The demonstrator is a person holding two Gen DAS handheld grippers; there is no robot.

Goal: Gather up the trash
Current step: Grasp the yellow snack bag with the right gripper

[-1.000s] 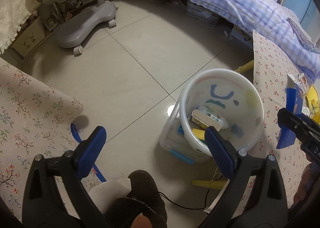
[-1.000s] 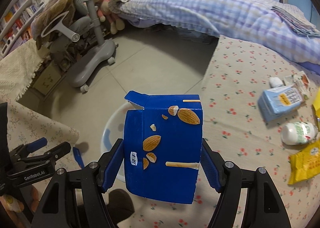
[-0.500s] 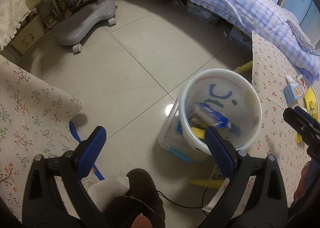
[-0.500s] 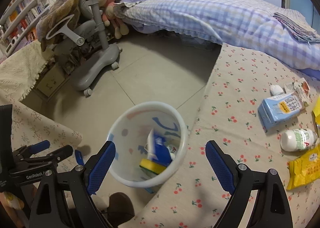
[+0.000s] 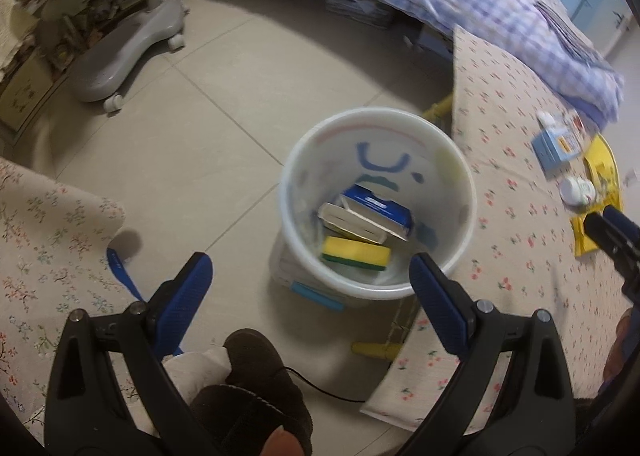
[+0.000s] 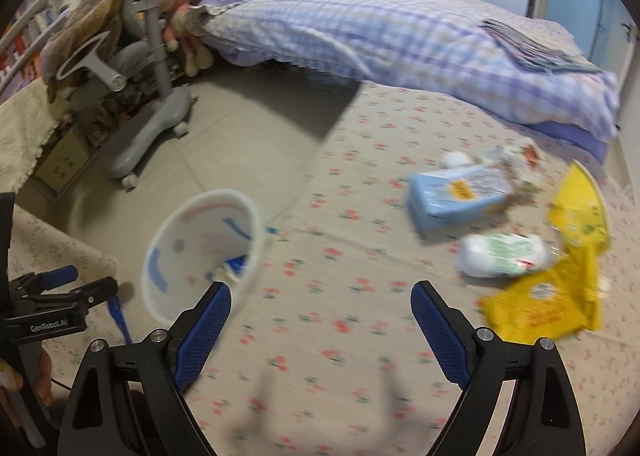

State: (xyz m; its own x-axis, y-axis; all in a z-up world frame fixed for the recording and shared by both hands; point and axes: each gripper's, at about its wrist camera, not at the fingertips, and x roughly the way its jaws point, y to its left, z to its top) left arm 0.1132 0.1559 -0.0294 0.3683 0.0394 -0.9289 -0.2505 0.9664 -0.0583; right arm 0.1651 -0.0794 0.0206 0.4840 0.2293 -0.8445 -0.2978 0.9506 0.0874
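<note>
We see the left gripper (image 5: 308, 276) with its jaws spread wide and nothing between them, hanging over the tiled floor just in front of the white bin (image 5: 378, 199). The bin stands on the floor, right against the edge of the floral-cloth table (image 5: 516, 240). Inside it: a blue carton (image 5: 378, 211) lying tilted on top, a yellow-green sponge (image 5: 356, 254) under it toward the near wall. The right gripper (image 6: 320, 320) is also wide apart, empty, over bare tablecloth; the bin (image 6: 200, 252) sits to its left, below the table edge. Trash left on the table, off to the right of that gripper: a light blue carton (image 6: 460, 191) lying on its side, a white bottle with green label (image 6: 504, 256) lying just beside it, and a yellow wrapper (image 6: 552, 296) touching the bottle. Some small white bits behind the light blue carton, too blurred to name. A dark slipper (image 5: 256, 388) shows at the bottom of the left view. Grey chair base (image 5: 128, 51) and checked bedding (image 6: 392, 31) sit further back.
</note>
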